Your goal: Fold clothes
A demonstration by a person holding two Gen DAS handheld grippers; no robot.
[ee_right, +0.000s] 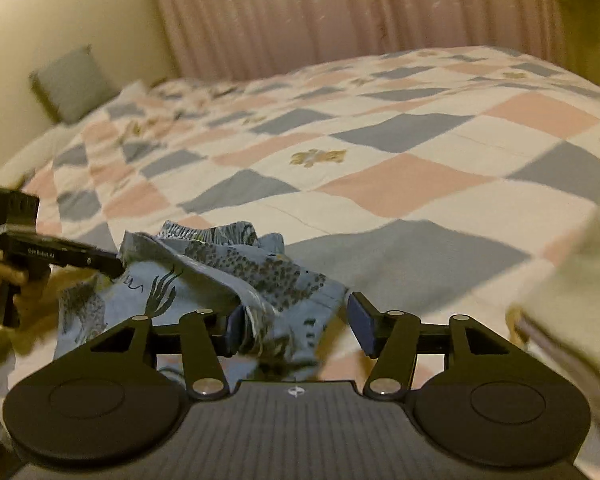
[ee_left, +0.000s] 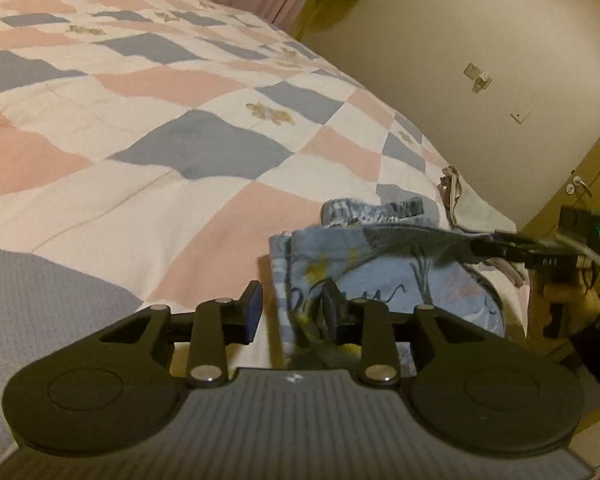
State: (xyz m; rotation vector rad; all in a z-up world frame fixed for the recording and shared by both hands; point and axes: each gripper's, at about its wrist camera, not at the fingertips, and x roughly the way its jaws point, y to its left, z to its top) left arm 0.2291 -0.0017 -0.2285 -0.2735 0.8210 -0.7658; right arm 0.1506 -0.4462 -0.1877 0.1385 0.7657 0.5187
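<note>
A small light-blue printed garment (ee_left: 384,280) lies bunched on the patchwork quilt (ee_left: 148,128) near the bed's near edge, toward the corner by the cream wall (ee_left: 460,40). Its fabric carries dark squiggles, spotted patches and a few yellow marks, with a gathered band rumpled at the far side.

The left gripper (ee_left: 292,312) sits low over the garment's edge; its fingers stand apart, cloth lying between them and partly over the right-hand finger — whether they pinch anything cannot be told. In the right wrist view the right gripper (ee_right: 298,326) also has its fingers spread wide, a fold of the blue cloth draped against the left pad (ee_right: 234,332) and the other pad clear of it.

Each camera catches the opposite tool at the frame's side, its tip buried in the fabric, with a hand (ee_left: 572,304) wrapped round the handle. A pale folded item (ee_left: 476,204) rests just beyond the garment at the bed's edge. Pink curtains (ee_right: 340,12) hang behind the bed.
</note>
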